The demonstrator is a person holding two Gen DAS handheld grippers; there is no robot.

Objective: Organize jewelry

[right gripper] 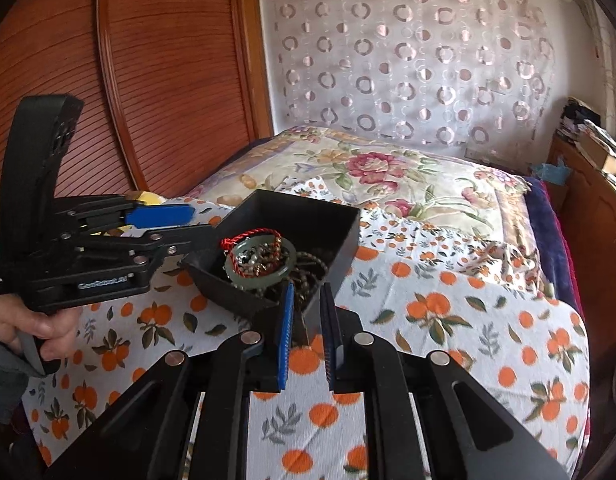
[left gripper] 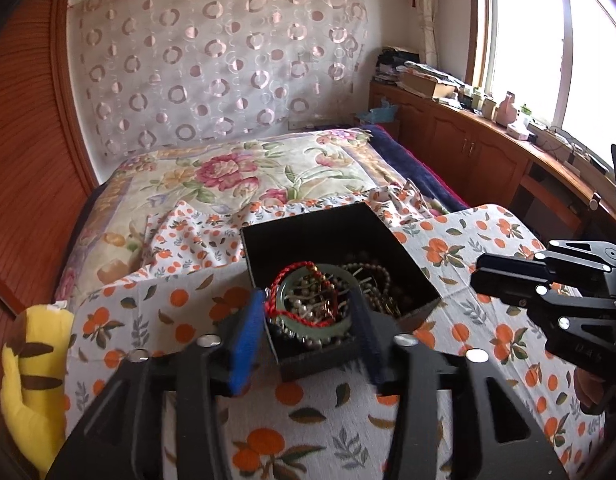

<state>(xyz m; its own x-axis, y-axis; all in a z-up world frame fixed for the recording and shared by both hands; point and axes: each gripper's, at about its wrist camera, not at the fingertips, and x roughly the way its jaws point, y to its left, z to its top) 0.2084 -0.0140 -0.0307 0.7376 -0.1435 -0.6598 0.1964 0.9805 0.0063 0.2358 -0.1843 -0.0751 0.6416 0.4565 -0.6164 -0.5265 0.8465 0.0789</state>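
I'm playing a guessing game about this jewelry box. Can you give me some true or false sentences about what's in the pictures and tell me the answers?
1. The black box has jewelry inside. True.
2. A red cord bracelet lies across a pale green bangle. True.
3. The box sits on a plain blue cloth. False: the cloth is white with oranges and leaves printed on it.
4. The left gripper is squeezing the green bangle. False: its jaws stand open on either side of the box's near corner.
5. A yellow plush toy sits beside the cloth-covered surface. True.
6. The box has its lid on. False: it is open on top.
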